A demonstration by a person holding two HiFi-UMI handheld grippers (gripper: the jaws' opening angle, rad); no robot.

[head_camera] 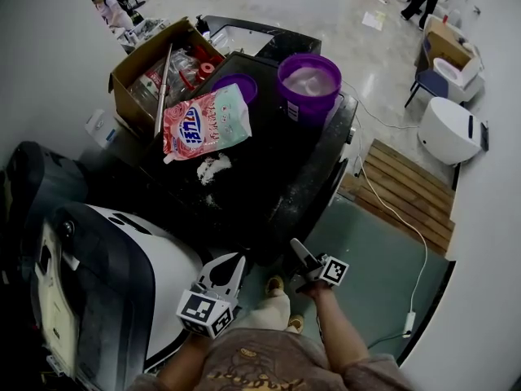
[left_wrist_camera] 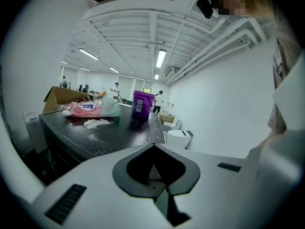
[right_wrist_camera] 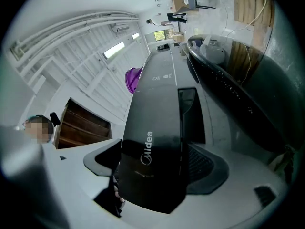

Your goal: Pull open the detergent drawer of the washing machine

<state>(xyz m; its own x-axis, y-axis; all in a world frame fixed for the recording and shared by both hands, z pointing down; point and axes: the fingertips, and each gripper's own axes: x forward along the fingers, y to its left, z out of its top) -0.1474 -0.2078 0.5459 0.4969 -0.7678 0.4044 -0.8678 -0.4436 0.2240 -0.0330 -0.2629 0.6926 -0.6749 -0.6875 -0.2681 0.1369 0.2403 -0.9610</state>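
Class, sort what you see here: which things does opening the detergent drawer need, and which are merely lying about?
Needed: washing machine; detergent drawer front, between the jaws of the right gripper.

Lying about: detergent bag; purple bucket; cardboard box; spilled powder.

The glossy black washing machine panel (right_wrist_camera: 159, 113) bears the brand "Midea" in pale letters. Above that panel, the pink plastic detergent bag (head_camera: 207, 123) carries blue print too blurred to read.

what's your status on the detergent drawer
Left hand-held gripper shut, empty. Right hand-held gripper open, jaws astride detergent drawer front. Drawer looks still closed. Nothing seen blocking it.
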